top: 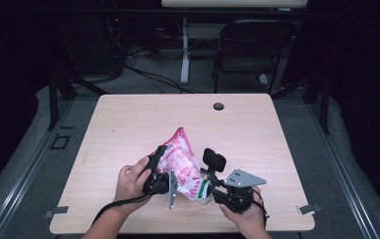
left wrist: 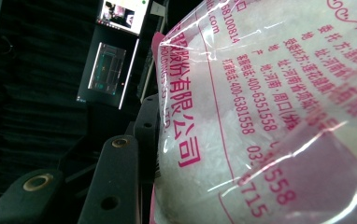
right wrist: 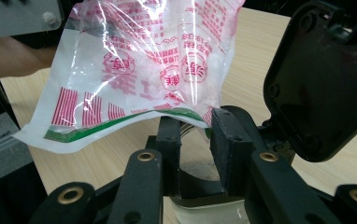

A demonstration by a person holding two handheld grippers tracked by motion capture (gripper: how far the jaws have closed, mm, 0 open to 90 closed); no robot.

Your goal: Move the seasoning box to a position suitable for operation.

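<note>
A clear plastic bag [top: 180, 160] with red and pink print and white grains inside is held tilted above the table's front middle. My left gripper [top: 159, 158] is shut on its left side; in the left gripper view the bag [left wrist: 270, 116] presses against one jaw and hides the other. My right gripper [top: 206, 187] sits at the bag's lower right corner. In the right gripper view its jaws [right wrist: 196, 126] stand a little apart, open, and the green-striped bottom edge of the bag [right wrist: 153, 60] hangs at their tips.
The wooden table [top: 128, 119] has a cable hole [top: 218, 106] near its far edge. A black chair [top: 252, 45] and a white desk leg [top: 185, 55] stand beyond it. A black rounded plate [right wrist: 326, 79] rises just right of my right jaws.
</note>
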